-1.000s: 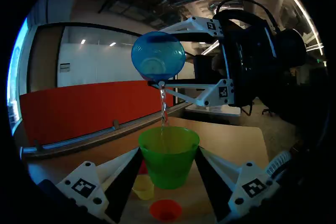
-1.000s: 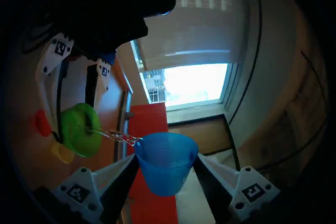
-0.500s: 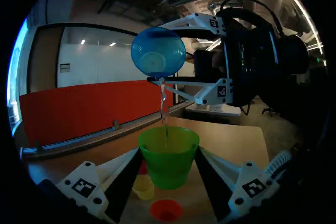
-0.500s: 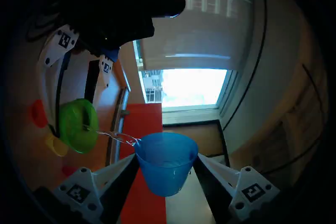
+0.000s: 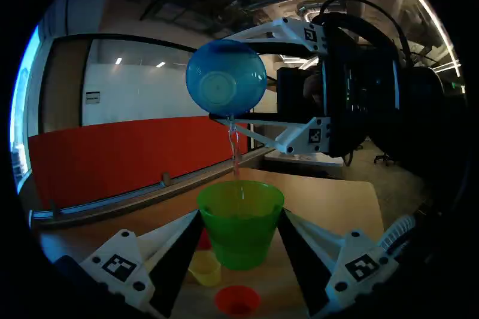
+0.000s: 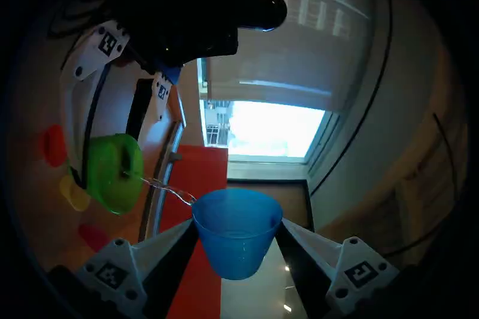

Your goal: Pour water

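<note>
In the left gripper view, a green cup is pinched upright between the two fingers of the left gripper. One finger is pressed against each side of its wall, and its open mouth is turned upward just ahead of the fingertips. Whether its base is rested on the table cannot be told.

Above the green cup, a blue cup is clamped between the fingers of the right gripper, which is seen reaching in from the right. The blue cup is tipped onto its side, with its lower lip placed directly over the green cup's mouth and the two cups kept apart. A thin stream of water is seen falling from that lip into the green cup.

In the right gripper view, the blue cup is gripped at both sides between the near fingers, and the stream is carried from its rim across to the green cup, beyond and to the left.

Below the left gripper, a yellow cup and an orange cup are set on the table, near each other and close to the green cup's base.
</note>
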